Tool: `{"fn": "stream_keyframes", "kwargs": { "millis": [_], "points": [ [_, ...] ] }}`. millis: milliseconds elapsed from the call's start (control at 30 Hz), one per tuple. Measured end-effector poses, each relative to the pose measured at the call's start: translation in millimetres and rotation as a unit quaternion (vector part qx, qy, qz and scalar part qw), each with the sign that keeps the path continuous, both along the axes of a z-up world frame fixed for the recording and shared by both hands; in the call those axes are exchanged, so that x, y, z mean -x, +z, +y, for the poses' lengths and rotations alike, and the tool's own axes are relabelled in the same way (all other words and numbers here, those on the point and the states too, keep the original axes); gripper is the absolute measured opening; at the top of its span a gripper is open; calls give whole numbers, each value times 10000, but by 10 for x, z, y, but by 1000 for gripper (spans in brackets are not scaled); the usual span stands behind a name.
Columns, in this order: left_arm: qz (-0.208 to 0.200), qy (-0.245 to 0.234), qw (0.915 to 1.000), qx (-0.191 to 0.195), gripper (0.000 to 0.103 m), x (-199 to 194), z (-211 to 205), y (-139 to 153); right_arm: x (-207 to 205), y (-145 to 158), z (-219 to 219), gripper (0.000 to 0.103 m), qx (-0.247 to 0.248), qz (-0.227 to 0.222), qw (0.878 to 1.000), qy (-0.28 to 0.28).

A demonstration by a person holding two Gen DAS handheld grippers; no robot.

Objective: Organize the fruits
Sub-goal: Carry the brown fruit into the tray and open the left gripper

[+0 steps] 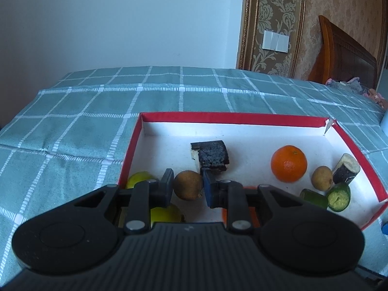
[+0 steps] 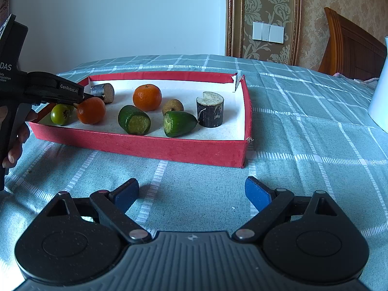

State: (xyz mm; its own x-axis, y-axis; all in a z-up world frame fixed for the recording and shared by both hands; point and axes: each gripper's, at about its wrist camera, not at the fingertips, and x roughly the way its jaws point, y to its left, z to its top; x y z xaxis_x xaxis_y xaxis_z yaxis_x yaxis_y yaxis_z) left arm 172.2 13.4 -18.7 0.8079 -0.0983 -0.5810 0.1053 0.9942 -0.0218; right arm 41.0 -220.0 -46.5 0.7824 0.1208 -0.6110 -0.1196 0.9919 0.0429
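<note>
While the left hand-held gripper (image 1: 188, 189) clamps one brown fruit (image 1: 188, 185), the right hand-held gripper (image 2: 191, 194) gapes empty.

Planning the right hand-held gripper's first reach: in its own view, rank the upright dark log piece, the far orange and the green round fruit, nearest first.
1. Log piece, right side of the tray.
2. Far orange, middle, toward the back.
3. Green fruit, far left end.
</note>
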Motion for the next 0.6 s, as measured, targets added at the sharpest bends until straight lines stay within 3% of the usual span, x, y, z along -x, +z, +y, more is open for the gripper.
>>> {"fn": "stream_keyframes", "kwargs": {
  "millis": [267, 433, 600],
  "points": [
    [-69, -19, 9999, -122, 25, 34, -45, -15, -2, -1, 1, 95, 0, 0, 10000, 0],
    [-139, -52, 9997, -175, 31, 63, -72, -25, -2, -1, 2, 95, 0, 0, 10000, 0],
    [-109, -61, 9999, 3, 36, 93, -27, -6, -5, -5, 2, 95, -1, -1, 10000, 0]
  ]
}}
